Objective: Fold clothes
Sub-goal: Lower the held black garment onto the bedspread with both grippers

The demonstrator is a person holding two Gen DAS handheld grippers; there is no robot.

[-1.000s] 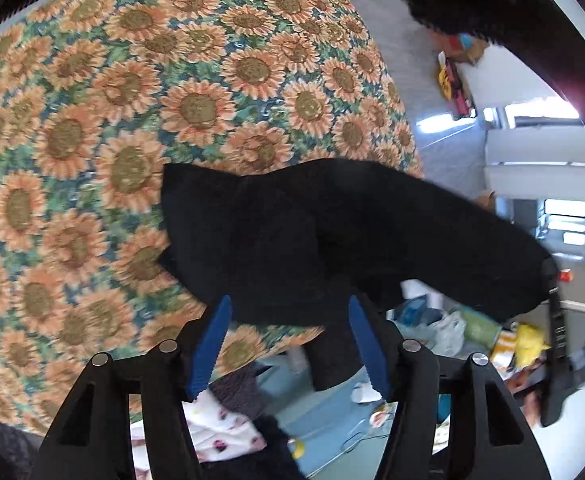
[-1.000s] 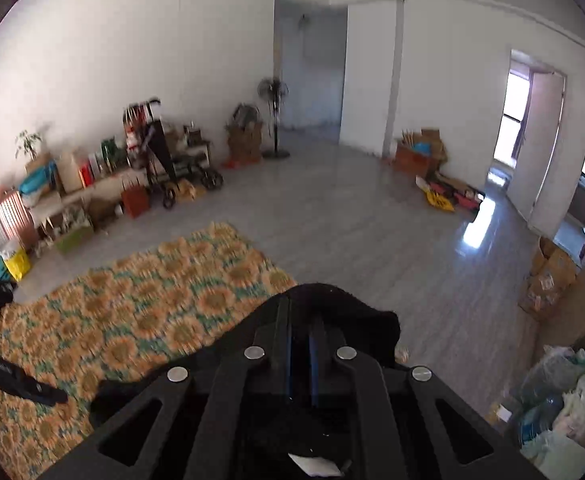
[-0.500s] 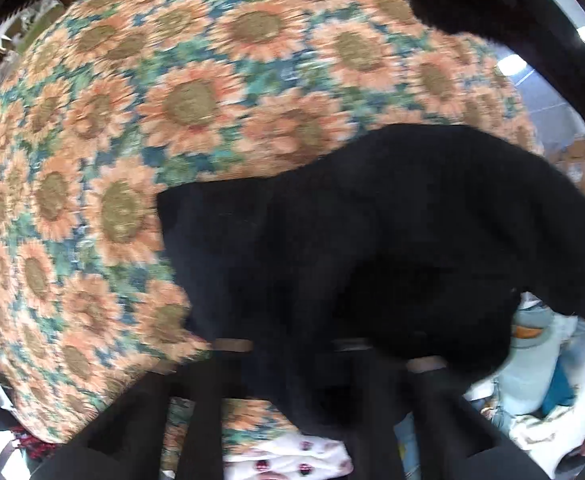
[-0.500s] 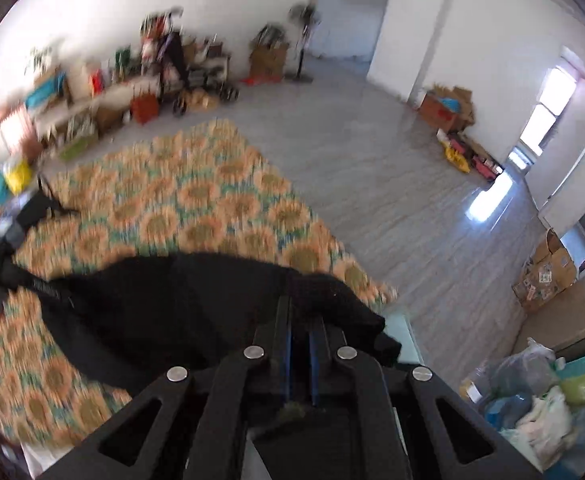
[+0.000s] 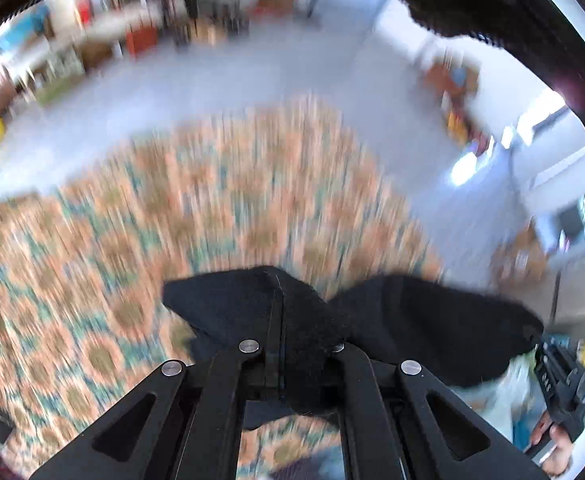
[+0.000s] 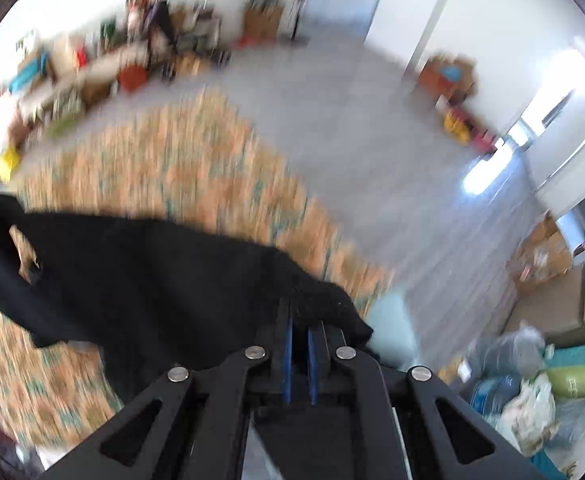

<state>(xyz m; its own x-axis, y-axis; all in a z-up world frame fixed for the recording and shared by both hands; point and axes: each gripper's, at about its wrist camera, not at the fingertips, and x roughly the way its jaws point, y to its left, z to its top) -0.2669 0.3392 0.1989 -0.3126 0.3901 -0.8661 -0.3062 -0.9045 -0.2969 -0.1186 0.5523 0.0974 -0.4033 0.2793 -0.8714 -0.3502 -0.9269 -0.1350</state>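
Left tool [image 5: 278, 320], right tool [image 6: 298, 330] each clamped on black cloth garment [image 6: 140, 276], lifted over sunflower-print mat [image 5: 152, 216]; folding not begun.

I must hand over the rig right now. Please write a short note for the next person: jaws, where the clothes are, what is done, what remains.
Left gripper: jaws shut on the black garment.
Right gripper: jaws shut on the other end of the same garment.
The garment hangs stretched between the two, above the sunflower mat. Both views are blurred.
Done: garment gripped at both ends and lifted.
Left: lay it flat on the mat, then fold it. No fold is visible yet.
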